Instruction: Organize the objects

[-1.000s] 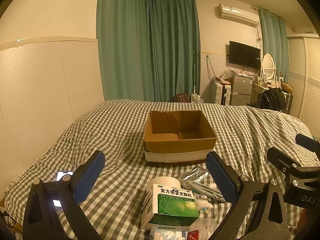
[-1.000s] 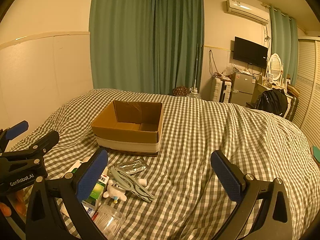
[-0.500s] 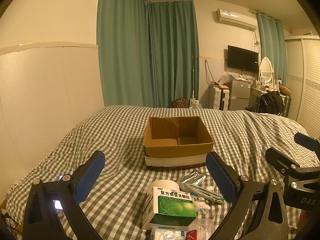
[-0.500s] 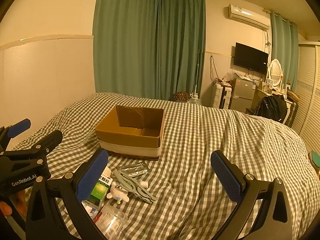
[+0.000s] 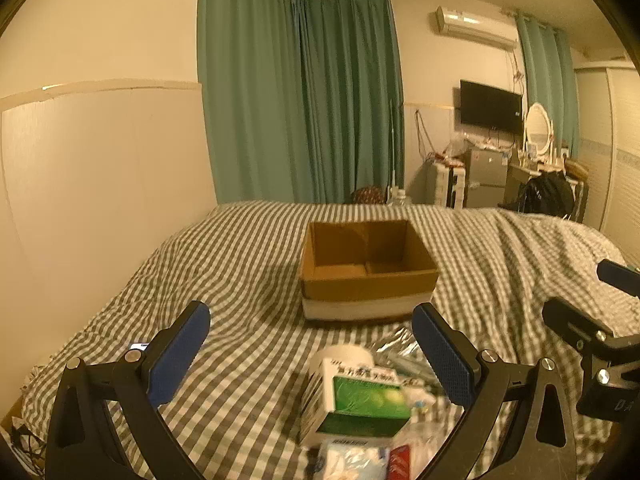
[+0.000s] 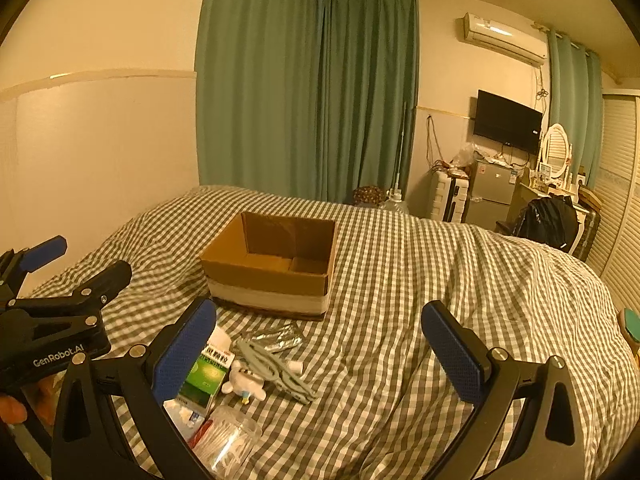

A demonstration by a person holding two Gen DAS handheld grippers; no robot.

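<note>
An open, empty cardboard box [image 5: 366,272] [image 6: 272,268] sits on the checked bed cover. In front of it lies a small heap: a green-and-white medicine box [image 5: 356,404] [image 6: 206,376], a white roll [image 5: 344,356], a foil packet [image 6: 276,338], a grey bundle [image 6: 276,372], a white toy figure [image 6: 246,384] and a clear tub of cotton swabs [image 6: 228,444]. My left gripper [image 5: 312,352] is open above the heap, holding nothing. My right gripper [image 6: 320,348] is open and empty, right of the heap.
A phone [image 5: 139,346] lies on the bed at the left. The wall runs along the bed's left side. Green curtains, a TV, a small fridge and a dressing table stand beyond the bed.
Both views have tilted upward and drawn back slightly; the box and the heap sit lower in frame. The grippers stay open. No object has moved.
</note>
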